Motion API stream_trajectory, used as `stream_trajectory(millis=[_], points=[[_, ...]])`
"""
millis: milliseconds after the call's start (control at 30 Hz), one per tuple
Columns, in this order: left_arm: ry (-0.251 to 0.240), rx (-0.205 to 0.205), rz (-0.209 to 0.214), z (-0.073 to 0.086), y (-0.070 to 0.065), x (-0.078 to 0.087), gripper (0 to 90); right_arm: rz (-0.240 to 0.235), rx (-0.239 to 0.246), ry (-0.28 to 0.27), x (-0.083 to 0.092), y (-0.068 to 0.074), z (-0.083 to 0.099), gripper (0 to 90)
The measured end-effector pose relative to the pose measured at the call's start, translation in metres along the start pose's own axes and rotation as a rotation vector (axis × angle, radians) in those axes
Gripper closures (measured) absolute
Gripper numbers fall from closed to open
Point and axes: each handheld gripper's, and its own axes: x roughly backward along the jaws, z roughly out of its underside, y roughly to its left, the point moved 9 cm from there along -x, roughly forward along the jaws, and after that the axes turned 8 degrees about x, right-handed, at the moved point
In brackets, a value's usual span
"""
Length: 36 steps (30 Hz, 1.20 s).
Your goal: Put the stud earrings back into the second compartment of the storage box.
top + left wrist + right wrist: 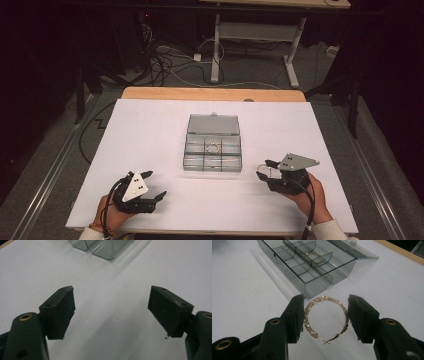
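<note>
A gold beaded hoop earring (325, 299) hangs between the pads of my right gripper (325, 315), which is shut on its two sides a little above the white table. In the high view, the right gripper (263, 169) sits just right of the box's front corner. The clear grey compartment box (186, 156) lies open at the table's middle, with a second hoop earring (213, 148) in a middle compartment. That second hoop (313, 255) also shows in the right gripper view. My left gripper (156, 184) rests near the front left, open, with nothing between its jaws (111, 312).
The box's lid (213, 125) lies flat behind the box, toward the far edge. A white sheet (150, 135) covers the tabletop, with a wooden strip (210, 93) at the back. Cables and a table frame stand on the floor beyond.
</note>
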Motion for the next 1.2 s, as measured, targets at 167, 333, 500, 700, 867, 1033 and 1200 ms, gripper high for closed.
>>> stream_trajectory(millis=[167, 333, 500, 700, 867, 1033, 1200], points=[[-0.006, 0.002, -0.001, -0.001, 0.000, 0.002, 21.4, 0.000, 0.014, -0.012, -0.006, -0.001, -0.014, 48.6], [-0.007, 0.003, -0.001, -0.001, 0.000, 0.002, 21.4, -0.004, 0.041, -0.022, -0.012, -0.004, -0.029, 48.6], [-0.005, 0.001, -0.001, 0.000, 0.000, 0.002, 21.4, -0.017, 0.055, -0.032, -0.020, -0.008, -0.044, 48.6], [-0.003, 0.000, -0.001, 0.000, 0.001, 0.002, 21.4, -0.035, 0.067, -0.026, -0.039, -0.010, -0.060, 48.6], [-0.003, 0.000, 0.000, 0.001, 0.001, 0.002, 21.4, -0.038, 0.091, -0.008, -0.054, -0.009, -0.071, 48.6], [-0.002, -0.003, 0.001, 0.001, 0.000, 0.003, 21.4, -0.046, 0.115, 0.008, -0.069, -0.005, -0.082, 48.6], [-0.007, -0.010, -0.003, 0.001, 0.001, 0.003, 21.4, -0.055, 0.140, 0.029, -0.083, 0.000, -0.090, 48.6]])
